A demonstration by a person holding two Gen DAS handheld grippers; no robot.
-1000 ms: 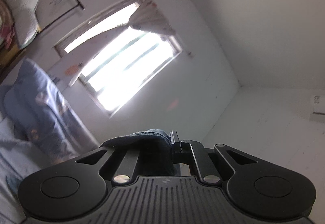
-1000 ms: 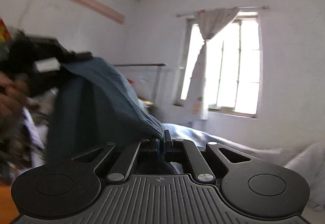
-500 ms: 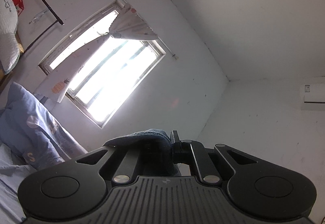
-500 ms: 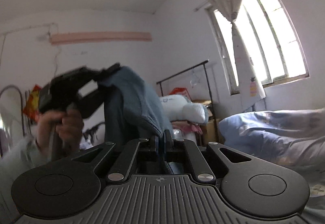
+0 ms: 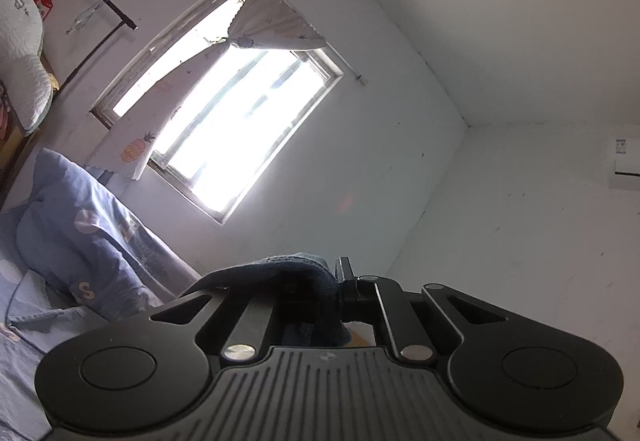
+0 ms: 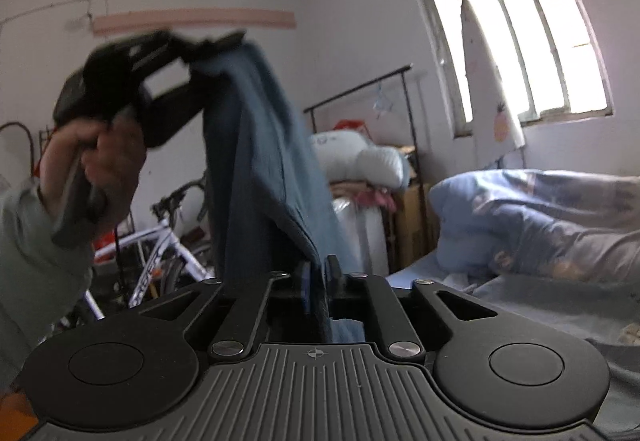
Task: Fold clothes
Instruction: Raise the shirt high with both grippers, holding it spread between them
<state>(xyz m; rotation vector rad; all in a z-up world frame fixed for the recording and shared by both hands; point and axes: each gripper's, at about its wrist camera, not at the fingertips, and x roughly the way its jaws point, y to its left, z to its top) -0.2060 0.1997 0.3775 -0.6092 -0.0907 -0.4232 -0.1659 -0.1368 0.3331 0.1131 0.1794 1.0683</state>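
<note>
- The cloth (image 6: pixel 264 169), a blue garment, is held in the air between the two grippers and does not rest on anything that is visible.
- The right gripper (image 6: pixel 318 275) has its jaws closed on a low edge of the cloth, near its own camera.
- The left gripper (image 6: pixel 208 45) is raised high on the left in the right wrist view, in the person's hand (image 6: pixel 100 157), and it pinches the upper edge. This part is blurred, so I think the grip is at a corner, but I cannot be sure.
- In the left wrist view the left gripper's (image 5: pixel 334 277) jaws are closed on a fold of the cloth (image 5: pixel 280 269), and it points up toward the window (image 5: pixel 236 121) and ceiling.
- The important relation: the held edge runs steeply, from the high far left down to the low near right. The rest hangs below this line.
- The bed (image 6: pixel 520 305) lies to the right and lower, so the right gripper is the nearer one to it.
- Whether the cloth is being lifted for spreading or for bringing edges together, this moment does not show.
</note>
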